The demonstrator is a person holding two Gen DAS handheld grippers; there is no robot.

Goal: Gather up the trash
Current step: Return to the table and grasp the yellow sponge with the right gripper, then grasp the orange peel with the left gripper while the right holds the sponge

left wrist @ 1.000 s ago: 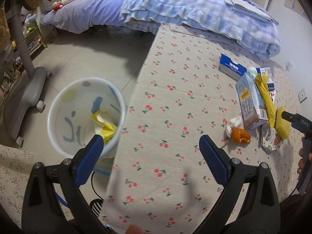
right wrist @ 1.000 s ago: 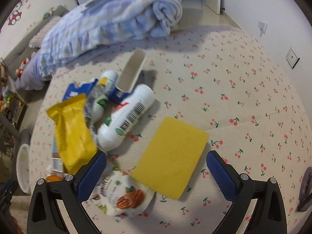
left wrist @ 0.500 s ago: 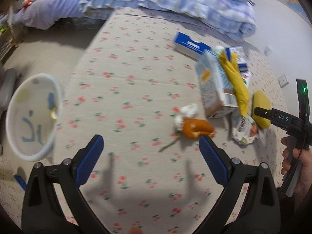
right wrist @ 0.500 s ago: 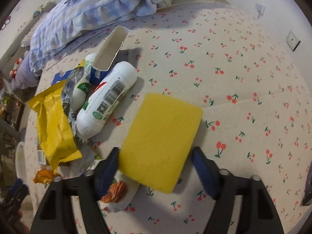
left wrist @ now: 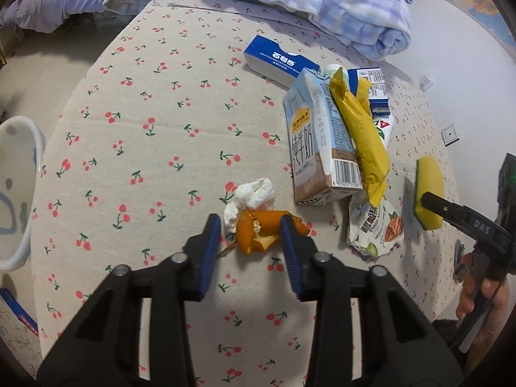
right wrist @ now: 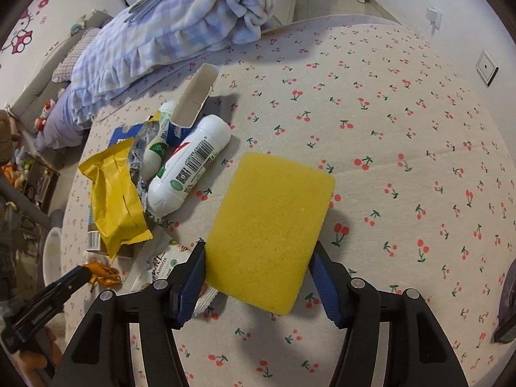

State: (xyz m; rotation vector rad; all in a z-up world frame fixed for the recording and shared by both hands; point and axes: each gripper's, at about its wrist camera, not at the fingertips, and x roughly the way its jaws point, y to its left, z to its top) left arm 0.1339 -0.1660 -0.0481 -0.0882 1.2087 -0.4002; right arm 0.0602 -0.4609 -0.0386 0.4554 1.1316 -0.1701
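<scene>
Swung away from the bin to straddle the orange peel (left wrist: pixel 262 233) — left tool (left wrist: pixel 251 225) closing around it — right tool (right wrist: pixel 258 254) clamped on the yellow sponge (right wrist: pixel 271 225).

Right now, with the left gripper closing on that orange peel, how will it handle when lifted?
The orange peel looks curled and thin, so likely light and floppy; it may fold as the left gripper closes. It touches the white tissue, which might drag along.
</scene>
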